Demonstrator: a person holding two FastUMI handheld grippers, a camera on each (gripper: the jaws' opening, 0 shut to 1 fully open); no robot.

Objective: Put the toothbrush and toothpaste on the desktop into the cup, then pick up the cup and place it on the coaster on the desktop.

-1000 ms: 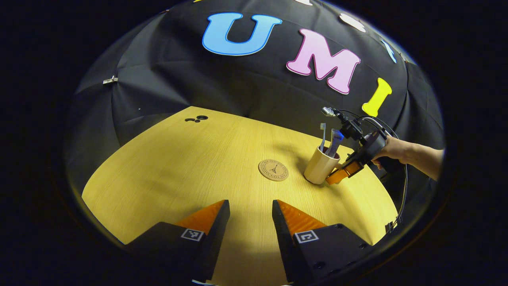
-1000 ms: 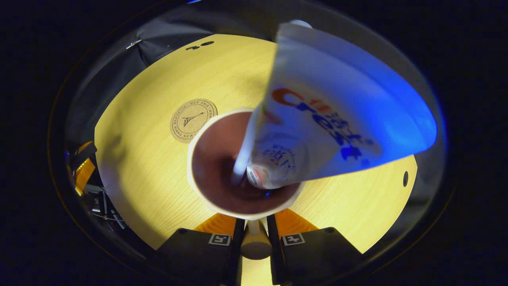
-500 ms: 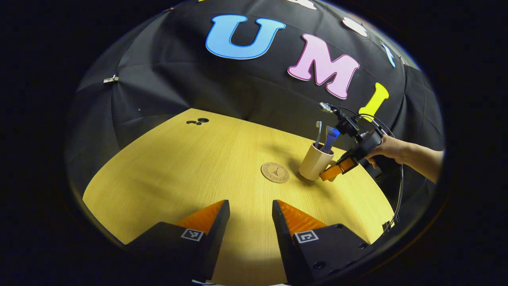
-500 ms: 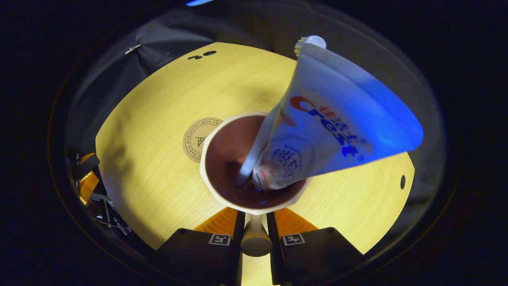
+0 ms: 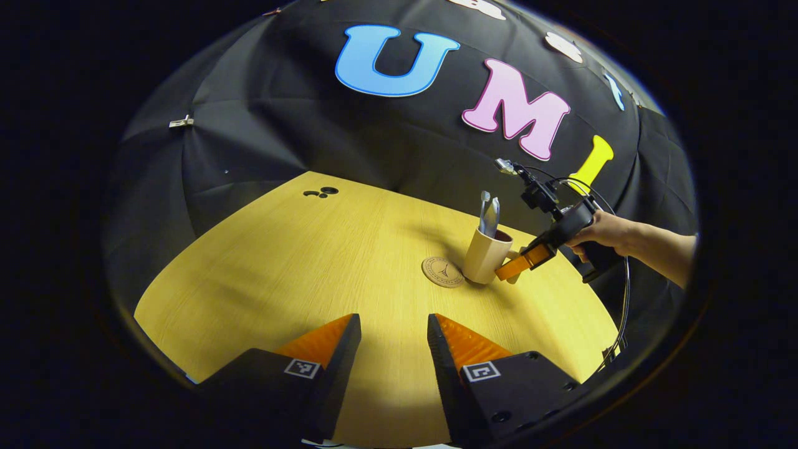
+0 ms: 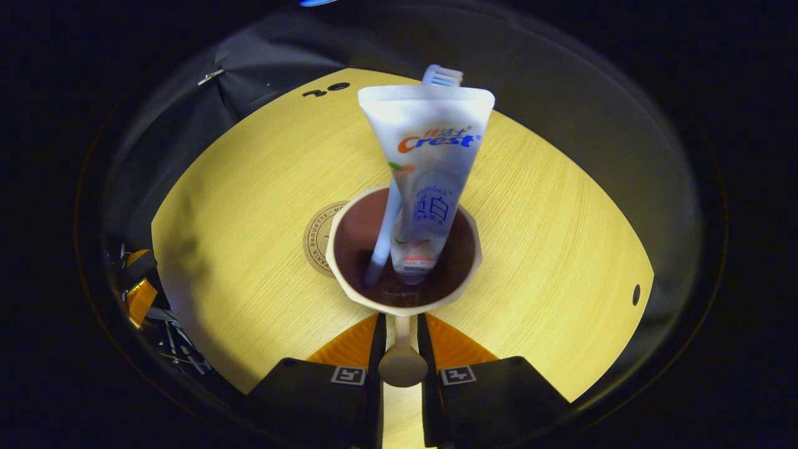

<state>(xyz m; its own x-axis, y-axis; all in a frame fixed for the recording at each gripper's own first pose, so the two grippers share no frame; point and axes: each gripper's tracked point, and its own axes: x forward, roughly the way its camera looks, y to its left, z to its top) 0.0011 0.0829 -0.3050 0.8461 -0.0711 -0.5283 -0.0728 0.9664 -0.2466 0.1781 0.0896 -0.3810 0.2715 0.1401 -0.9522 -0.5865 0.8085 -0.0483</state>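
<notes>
In the right gripper view, the right gripper [image 6: 400, 324] is at the bottom centre of the frame, and its two fingers are closed on the handle [image 6: 402, 355] of the cup [image 6: 404, 302]. The cup is in the middle of the frame. The toothbrush [image 6: 386, 231] and the toothpaste [image 6: 430, 168] stand inside it and lean toward the upper part. The coaster [image 6: 317, 240] is partly covered by the left edge of the cup; I cannot tell if the cup touches it.

In the left gripper view, the left gripper [image 5: 394, 330] is at the bottom centre, open and holding nothing, above the yellow table [image 5: 299, 262]. At the right of the centre, the cup [image 5: 485, 257] is just beside the coaster [image 5: 442, 272], and a hand [image 5: 601, 229] holds the right gripper there.
</notes>
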